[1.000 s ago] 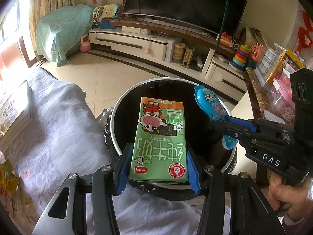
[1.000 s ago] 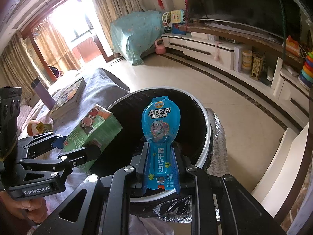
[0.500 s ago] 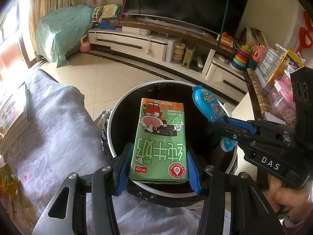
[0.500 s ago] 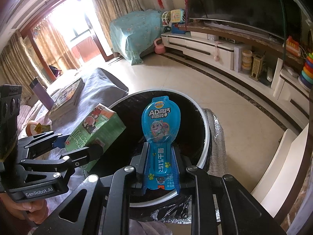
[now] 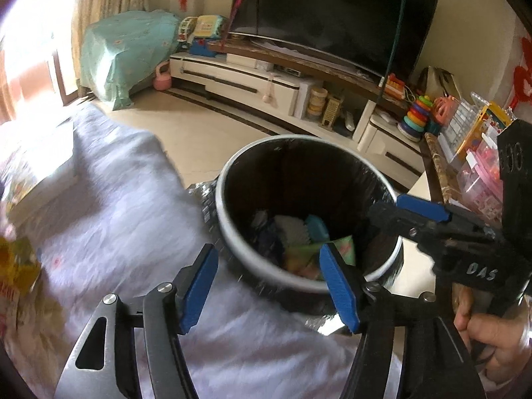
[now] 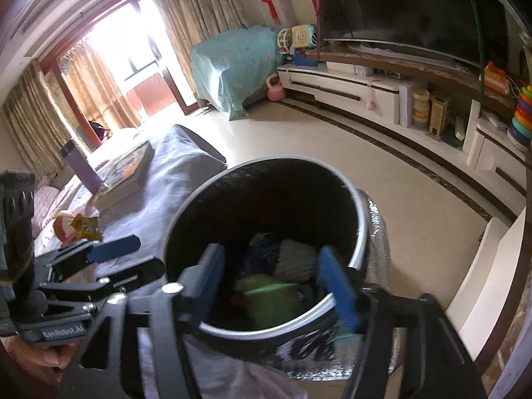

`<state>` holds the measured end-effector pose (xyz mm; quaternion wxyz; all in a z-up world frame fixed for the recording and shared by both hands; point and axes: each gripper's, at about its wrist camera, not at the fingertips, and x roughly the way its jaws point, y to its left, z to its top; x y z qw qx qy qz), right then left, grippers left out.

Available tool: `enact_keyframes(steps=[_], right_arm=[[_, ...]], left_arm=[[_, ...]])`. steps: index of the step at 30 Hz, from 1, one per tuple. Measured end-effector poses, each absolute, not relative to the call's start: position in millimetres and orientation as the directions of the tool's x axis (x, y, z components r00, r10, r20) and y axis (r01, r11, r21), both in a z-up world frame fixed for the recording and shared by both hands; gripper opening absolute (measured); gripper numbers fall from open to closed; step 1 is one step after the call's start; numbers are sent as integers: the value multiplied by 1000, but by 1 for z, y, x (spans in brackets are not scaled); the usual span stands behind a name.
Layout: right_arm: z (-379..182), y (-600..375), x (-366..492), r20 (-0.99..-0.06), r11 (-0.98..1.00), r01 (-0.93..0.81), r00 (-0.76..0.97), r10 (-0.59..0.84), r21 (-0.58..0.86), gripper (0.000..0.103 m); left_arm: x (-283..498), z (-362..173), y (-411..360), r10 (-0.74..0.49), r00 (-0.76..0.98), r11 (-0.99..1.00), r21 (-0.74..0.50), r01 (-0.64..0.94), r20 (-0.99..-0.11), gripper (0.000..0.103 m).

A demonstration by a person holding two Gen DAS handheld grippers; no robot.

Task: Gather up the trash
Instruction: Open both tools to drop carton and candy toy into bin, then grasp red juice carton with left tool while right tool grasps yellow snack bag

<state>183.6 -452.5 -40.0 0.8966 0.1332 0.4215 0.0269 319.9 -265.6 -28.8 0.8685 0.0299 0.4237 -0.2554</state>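
Green carton (image 5: pixel 335 249) inside trash bin (image 5: pixel 232 232)

A pale cloth-covered counter (image 6: pixel 173 179) carries a stack of books (image 6: pixel 124 173) at its far end, a purple box (image 6: pixel 79 166) beside them, and a yellow wrapper (image 6: pixel 84 227) nearer. The round trash bin (image 6: pixel 360 229) stands on the tiled floor (image 6: pixel 332 146), against the counter's edge.

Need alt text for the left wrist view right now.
The left hand-held gripper, jaws opening and empty, hangs over the rim of a black-lined trash bin with a green carton and other litter inside. The right hand-held gripper reaches in from the right.
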Motion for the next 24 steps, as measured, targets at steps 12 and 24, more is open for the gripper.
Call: enact_keyframes(steps=[12,24], right_arm=[[-28,-388,161,-702,952,-29,669,244,303,88],[-43,-308,162,-714,933,-137,611,343,331,92]], left_arm=[[251,-37,-167,-364,563,923,-206,325,-742,68],[208,-33,-74,-280,619,959,-244,145,-734,71]])
